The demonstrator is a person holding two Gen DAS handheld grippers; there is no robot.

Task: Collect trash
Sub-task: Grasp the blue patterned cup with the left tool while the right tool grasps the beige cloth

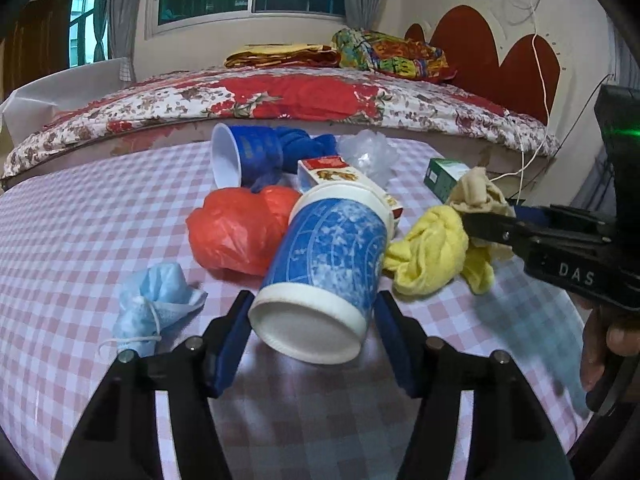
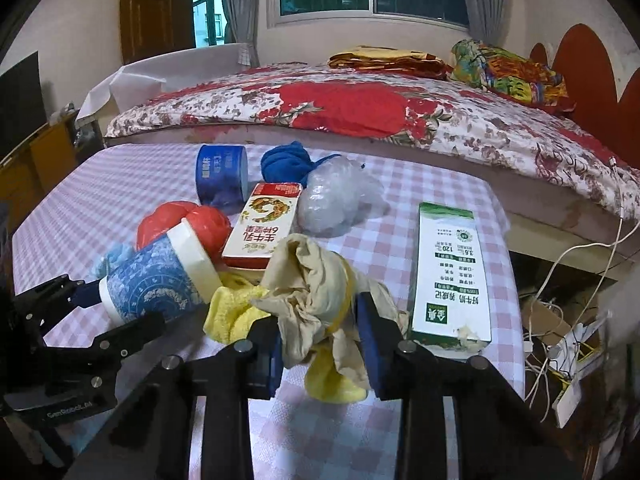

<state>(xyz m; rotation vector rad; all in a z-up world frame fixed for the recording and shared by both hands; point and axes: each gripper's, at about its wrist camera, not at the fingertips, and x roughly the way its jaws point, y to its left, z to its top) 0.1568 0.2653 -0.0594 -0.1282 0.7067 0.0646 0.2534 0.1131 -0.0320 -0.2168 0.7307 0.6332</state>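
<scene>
A blue-and-white paper cup [image 1: 328,248] lies on its side on the pink checked table [image 1: 80,220]. My left gripper [image 1: 314,300] is shut on the cup near its base, one pad against each side. My right gripper [image 2: 320,316] is shut on a crumpled beige cloth [image 2: 316,280], which sits on top of a yellow cloth [image 2: 232,308]. In the left wrist view the right gripper [image 1: 476,224] reaches in from the right, with a hand below it. The cup [image 2: 152,280] and left gripper [image 2: 104,308] show at the left of the right wrist view.
Around them lie a red plastic bag [image 1: 236,228], a blue face mask [image 1: 156,300], another blue cup [image 2: 220,172], a blue cloth [image 2: 284,164], a red-and-white carton [image 2: 264,224], a clear plastic bag [image 2: 332,204] and a green-and-white carton [image 2: 448,276]. A bed [image 2: 360,112] borders the far edge; cables [image 2: 560,320] hang at right.
</scene>
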